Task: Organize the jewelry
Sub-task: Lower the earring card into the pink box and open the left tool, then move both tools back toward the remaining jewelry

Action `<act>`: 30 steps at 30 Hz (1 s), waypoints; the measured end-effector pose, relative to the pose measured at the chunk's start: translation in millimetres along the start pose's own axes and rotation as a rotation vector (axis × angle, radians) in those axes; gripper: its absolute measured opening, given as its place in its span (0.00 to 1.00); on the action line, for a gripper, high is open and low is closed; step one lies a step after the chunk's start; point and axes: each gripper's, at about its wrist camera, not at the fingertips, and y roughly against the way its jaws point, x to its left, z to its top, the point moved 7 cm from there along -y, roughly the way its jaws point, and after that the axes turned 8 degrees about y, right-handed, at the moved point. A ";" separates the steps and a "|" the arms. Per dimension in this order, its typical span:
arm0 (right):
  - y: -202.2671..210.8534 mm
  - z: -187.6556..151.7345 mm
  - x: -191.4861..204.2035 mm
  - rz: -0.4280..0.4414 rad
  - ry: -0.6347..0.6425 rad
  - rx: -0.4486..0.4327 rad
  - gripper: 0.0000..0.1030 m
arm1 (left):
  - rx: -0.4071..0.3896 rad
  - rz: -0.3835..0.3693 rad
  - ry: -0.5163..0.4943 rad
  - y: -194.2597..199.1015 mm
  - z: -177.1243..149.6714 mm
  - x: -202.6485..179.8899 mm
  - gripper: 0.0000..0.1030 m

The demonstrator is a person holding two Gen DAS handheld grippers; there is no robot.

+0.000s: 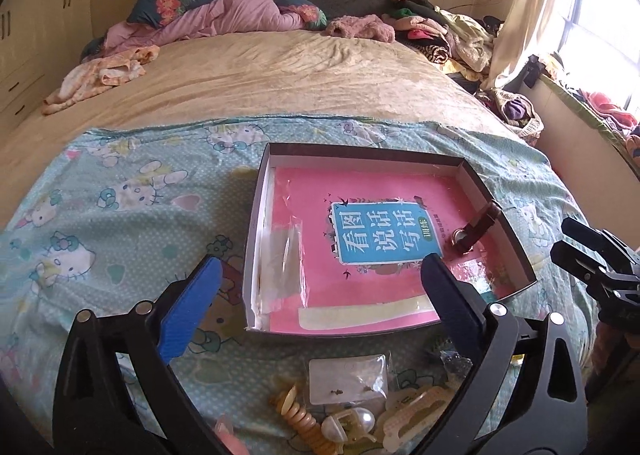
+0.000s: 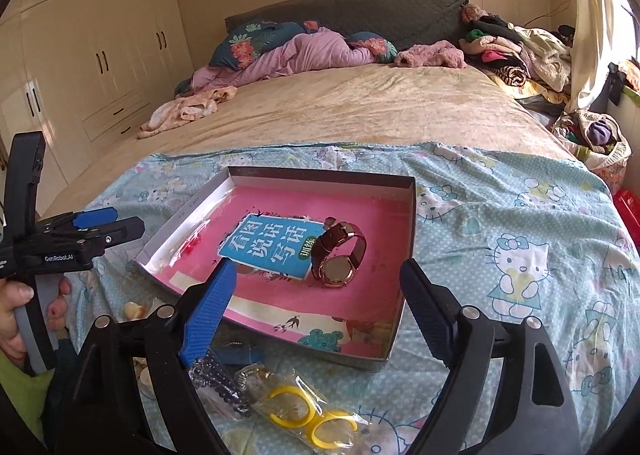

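Both hand-held grippers hang above the near edge of the bed, tilted down, and both stand spread with nothing between their fingers. The left hand-held gripper (image 1: 320, 295) has its blue fingers (image 1: 192, 307) wide apart over the near side of a shallow tray-like box (image 1: 496, 191). The right hand-held gripper (image 2: 316, 307) is spread too, just right of the left one, framing the same box from the other side. A hand (image 2: 24, 307) grips the left tool's handle.

Inside the box lies a pink booklet (image 2: 280, 211) with a blue label, and on it — toward the right wall of the box — a wristwatch (image 2: 340, 255) with a dark red strap, resting on its side with the round face turned near. A clear plastic bag (image 1: 284, 263) lies at the box's left end.

The rest of the jewelry is outside the box, on the cartoon-cat sheet (image 2: 520, 239) between the box and the grippers: a small packet of earrings (image 1: 348, 375), a string of cream discs (image 1: 304, 423), a pearl-like hair clip (image 1: 352, 423), dark beads (image 2: 224, 379) and yellow rings in a bag (image 2: 304, 411).

Farther off, the beige bedspread (image 1: 280, 79) carries a crumpled pink quilt (image 1: 224, 15) — a heap of clothes (image 1: 440, 31) sits at the far right.
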 end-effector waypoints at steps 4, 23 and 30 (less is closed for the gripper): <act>9.7 1.9 3.5 0.001 0.008 -0.014 0.80 | -0.021 -0.004 -0.003 12.9 -0.1 -3.2 0.91; 50.1 -1.6 13.3 0.004 0.038 -0.055 0.80 | -0.067 -0.009 -0.010 55.5 -16.3 -5.5 0.91; 59.2 -10.6 15.5 0.005 0.051 -0.046 0.80 | -0.070 -0.002 -0.032 66.4 -31.3 -10.7 0.91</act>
